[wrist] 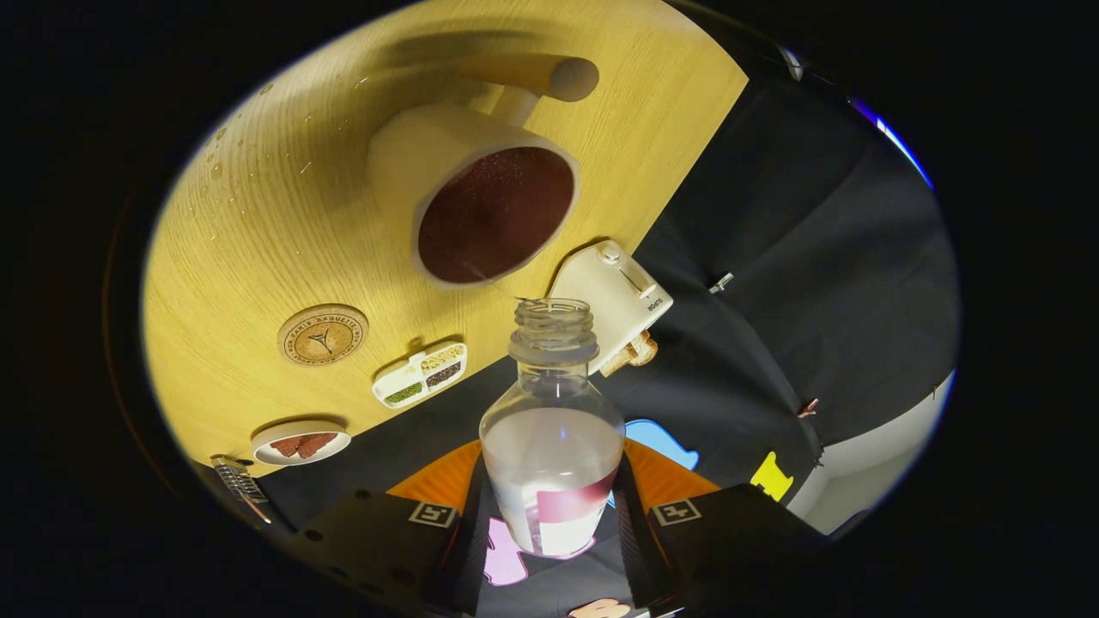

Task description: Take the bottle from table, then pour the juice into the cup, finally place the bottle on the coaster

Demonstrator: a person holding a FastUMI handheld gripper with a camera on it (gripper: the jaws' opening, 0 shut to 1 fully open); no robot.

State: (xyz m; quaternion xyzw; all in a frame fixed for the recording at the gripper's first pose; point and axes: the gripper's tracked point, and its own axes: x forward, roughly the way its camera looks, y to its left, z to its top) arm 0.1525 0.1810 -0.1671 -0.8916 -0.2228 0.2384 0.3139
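Note:
My gripper [549, 519] is shut on a clear uncapped bottle [552, 429], both fingers pressing its lower body. The bottle is tipped, its open mouth [554, 316] pointing toward a white cup [481, 184] beyond it. Pale liquid sits in the bottle's lower part. The cup has a long handle [537, 75] and holds dark red juice [495, 213]; a thin stream seems to reach its near rim. The round cork coaster [323, 335] lies on the wooden table [275, 215] beside the cup, off to the side of the bottle.
A white toaster [614, 296] with bread in it stands by the table's edge, close to the bottle's mouth. Near the coaster lie a white divided dish [421, 374] of grains, a small plate [300, 444] with brown pieces, and a metal utensil [240, 485]. Droplets dot the table.

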